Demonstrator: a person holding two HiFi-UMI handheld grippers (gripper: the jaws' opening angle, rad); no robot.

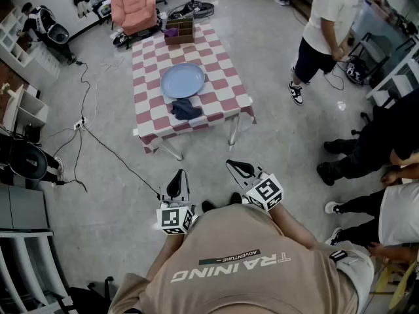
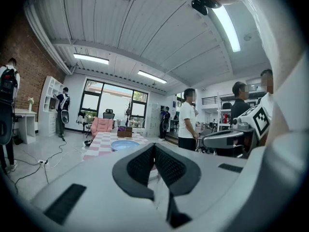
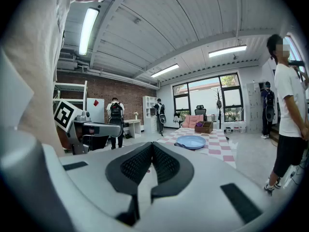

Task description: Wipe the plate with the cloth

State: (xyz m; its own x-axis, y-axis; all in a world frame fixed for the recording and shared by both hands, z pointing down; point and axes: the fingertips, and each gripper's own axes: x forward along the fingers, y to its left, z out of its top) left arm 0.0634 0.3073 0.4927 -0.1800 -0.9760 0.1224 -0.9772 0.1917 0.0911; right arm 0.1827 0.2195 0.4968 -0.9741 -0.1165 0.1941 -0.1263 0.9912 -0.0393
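The jaws of the left gripper [image 2: 154, 147] are seen pressed together with nothing between the pads, and those of the right gripper [image 3: 152, 145] are likewise clenched on nothing. Both grippers are held close in front of the wearer's torso, side by side and near each other, and are pointed forward only slightly below level. In the head view the left one is aimed toward twelve o'clock and the right one is angled toward eleven o'clock, with the marker cubes kept nearest the body. Neither gripper is brought near the work. The checked table [image 1: 222, 64] is set well apart at twelve o'clock, across bare floor. The blue plate [image 1: 183, 80] is laid flat near the table's middle, and the dark cloth [image 1: 186, 109] is left crumpled just beside the plate at its six o'clock, by the near edge. A bystander [image 1: 324, 25] in a white shirt is seen standing at two o'clock.
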